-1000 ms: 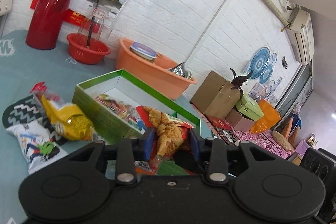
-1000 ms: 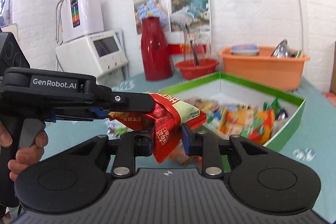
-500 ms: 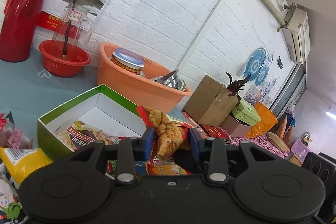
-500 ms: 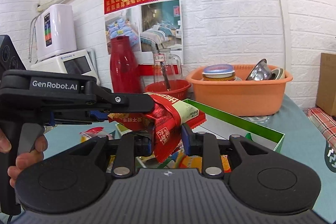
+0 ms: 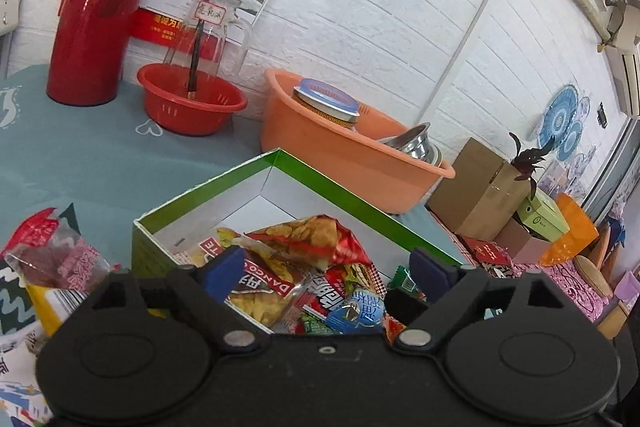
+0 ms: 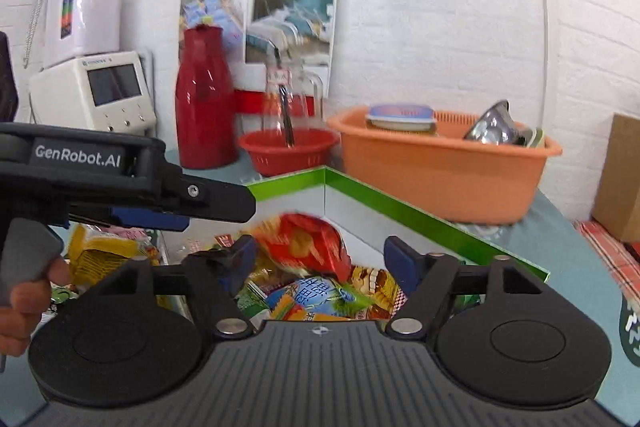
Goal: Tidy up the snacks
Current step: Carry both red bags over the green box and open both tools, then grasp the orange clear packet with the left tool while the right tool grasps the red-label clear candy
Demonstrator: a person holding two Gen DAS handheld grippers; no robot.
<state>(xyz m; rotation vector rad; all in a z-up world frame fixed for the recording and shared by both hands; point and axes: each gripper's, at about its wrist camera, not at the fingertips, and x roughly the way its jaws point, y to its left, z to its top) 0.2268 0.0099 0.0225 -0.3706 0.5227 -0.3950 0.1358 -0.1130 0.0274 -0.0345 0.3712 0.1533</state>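
A green-rimmed white box (image 5: pixel 304 169) (image 6: pixel 420 215) holds several snack packets. On top of that pile lies a red chip bag (image 5: pixel 316 239) (image 6: pixel 316 243), blurred in the right wrist view, free of both grippers. My left gripper (image 5: pixel 328 267) hangs over the box's near side, its jaws opening wide and touching nothing. My right gripper (image 6: pixel 320 255) also hovers over the box, jaws opening, pads apart from the bag. In the right wrist view the left gripper's finger (image 6: pixel 216 201) reaches in from the left, a hand (image 6: pixel 24 299) on its grip.
Loose snack packets (image 5: pixel 52 263) lie on the teal tablecloth left of the box. Behind stand a red thermos (image 5: pixel 96 11), a red basket (image 5: pixel 192 99) with a glass jug, and an orange basin (image 5: pixel 348 155) with a tin and a steel bowl. Cardboard boxes (image 5: pixel 480 187) sit right.
Both grippers, shut on the red chip bag between them before, have let go and spread wide. The bag has dropped onto the pile in the box. Both hands moved closer over the box.
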